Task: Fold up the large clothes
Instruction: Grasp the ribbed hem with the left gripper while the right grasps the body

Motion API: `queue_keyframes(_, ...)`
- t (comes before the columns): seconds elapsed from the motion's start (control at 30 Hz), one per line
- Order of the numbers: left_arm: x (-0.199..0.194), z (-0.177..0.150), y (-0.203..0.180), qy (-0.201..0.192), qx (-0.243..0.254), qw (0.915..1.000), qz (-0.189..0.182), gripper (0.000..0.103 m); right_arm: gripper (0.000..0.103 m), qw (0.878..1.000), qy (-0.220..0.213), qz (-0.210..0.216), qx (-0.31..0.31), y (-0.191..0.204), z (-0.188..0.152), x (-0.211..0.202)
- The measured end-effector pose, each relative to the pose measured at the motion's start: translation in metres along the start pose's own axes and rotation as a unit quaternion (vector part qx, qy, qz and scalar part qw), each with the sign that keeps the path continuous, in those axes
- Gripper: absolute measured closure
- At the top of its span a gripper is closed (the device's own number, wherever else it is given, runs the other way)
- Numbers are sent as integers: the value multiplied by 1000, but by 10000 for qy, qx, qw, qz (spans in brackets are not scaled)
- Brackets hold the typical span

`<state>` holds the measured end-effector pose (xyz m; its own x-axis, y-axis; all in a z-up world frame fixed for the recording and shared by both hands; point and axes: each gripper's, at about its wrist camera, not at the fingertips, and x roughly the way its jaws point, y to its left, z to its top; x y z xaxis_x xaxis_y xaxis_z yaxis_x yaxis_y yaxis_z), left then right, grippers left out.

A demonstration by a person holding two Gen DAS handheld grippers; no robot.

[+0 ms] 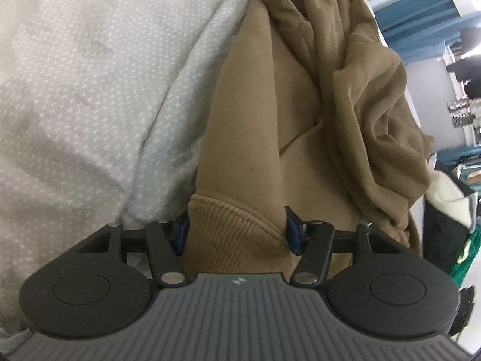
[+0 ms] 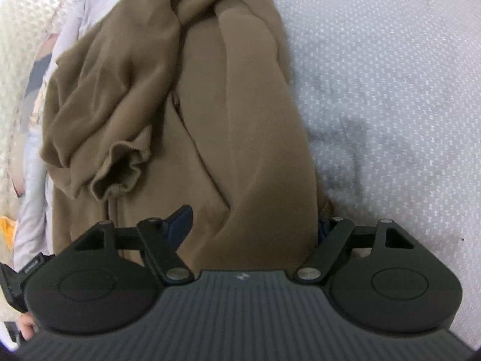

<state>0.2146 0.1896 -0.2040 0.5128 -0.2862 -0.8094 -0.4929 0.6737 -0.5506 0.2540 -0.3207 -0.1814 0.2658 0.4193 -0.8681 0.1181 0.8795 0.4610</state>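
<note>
A tan sweatshirt [image 1: 300, 114] lies crumpled on a pale patterned bedsheet [image 1: 75, 90]. My left gripper [image 1: 237, 231] is shut on its ribbed hem [image 1: 234, 225], which fills the space between the two blue pads. In the right wrist view the same sweatshirt [image 2: 234, 105] runs away from me, with a loose cuff [image 2: 120, 168] at the left. My right gripper [image 2: 252, 225] straddles a thick fold of the body. Its left fingertip [image 2: 180, 222] stands just clear of the fold, and cloth mostly hides the right one. The jaws are open.
The bedsheet [image 2: 390, 90] spreads wide to the right of the sweatshirt in the right wrist view. A cream knitted blanket [image 2: 27, 30] lies at the far left there. Blue curtains [image 1: 421, 21] and room clutter show beyond the bed's edge.
</note>
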Motion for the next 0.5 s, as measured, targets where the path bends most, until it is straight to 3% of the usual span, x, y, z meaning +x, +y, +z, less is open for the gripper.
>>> queue_keyframes(0.1, -1, -5, -3, -68, 178, 9998, 74, 41, 29, 9992, -80, 385, -98, 5, -1, -3)
queue_keyframes(0.17, -2, -6, -3, -82, 198, 9997, 93, 46, 43, 9966, -156, 810, -88, 4, -1, -9)
queue_keyframes(0.27, -5, -10, -6, -165, 323, 9992, 135, 57, 44, 9893, -391, 1376, -277, 9, -5, -24)
queue_keyframes(0.4, -14, -14, -12, -400, 548, 9977, 28, 73, 47, 9935, -304, 1013, -428, 19, -8, -18)
queue_keyframes(0.5, -32, -19, -12, -763, 676, 9942, -338, 86, 61, 9972, -172, 652, -326, 20, -4, -8)
